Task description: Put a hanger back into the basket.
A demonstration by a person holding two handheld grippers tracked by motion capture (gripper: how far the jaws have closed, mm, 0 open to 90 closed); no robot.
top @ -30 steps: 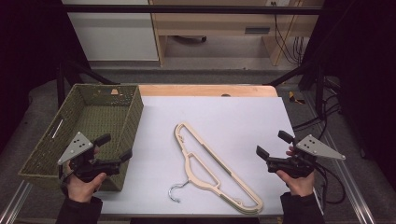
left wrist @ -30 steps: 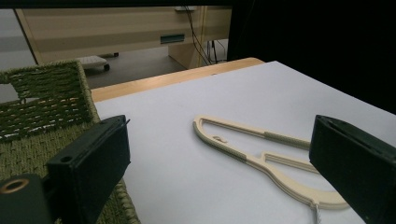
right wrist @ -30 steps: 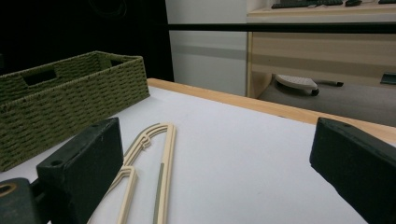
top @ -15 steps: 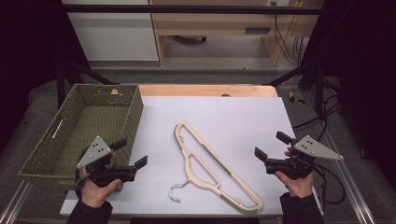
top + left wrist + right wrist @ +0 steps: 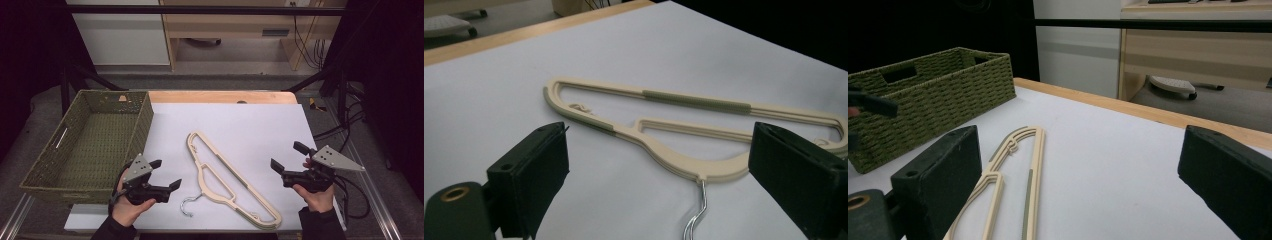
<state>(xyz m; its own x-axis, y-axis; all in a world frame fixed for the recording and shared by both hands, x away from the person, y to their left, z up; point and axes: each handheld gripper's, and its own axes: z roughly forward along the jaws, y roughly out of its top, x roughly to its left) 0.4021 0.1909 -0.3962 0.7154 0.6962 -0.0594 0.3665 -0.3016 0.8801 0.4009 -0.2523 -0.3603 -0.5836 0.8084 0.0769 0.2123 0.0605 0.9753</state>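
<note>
A cream plastic hanger (image 5: 227,182) with a silver metal hook (image 5: 188,206) lies flat and diagonal on the white table (image 5: 250,125).

Your worktop (image 5: 240,122) was a white sheet laid over a pale wooden board, whose edge showed as a strip along the far side. On it you had a cream hanger (image 5: 227,182) lying flat near the middle, running at a slant from the centre toward the near right corner, its metal hook (image 5: 189,206) curling toward the near edge. At the worktop's left edge stood a green woven basket (image 5: 142,125), just beside the hanger's far end but apart from it.
</note>
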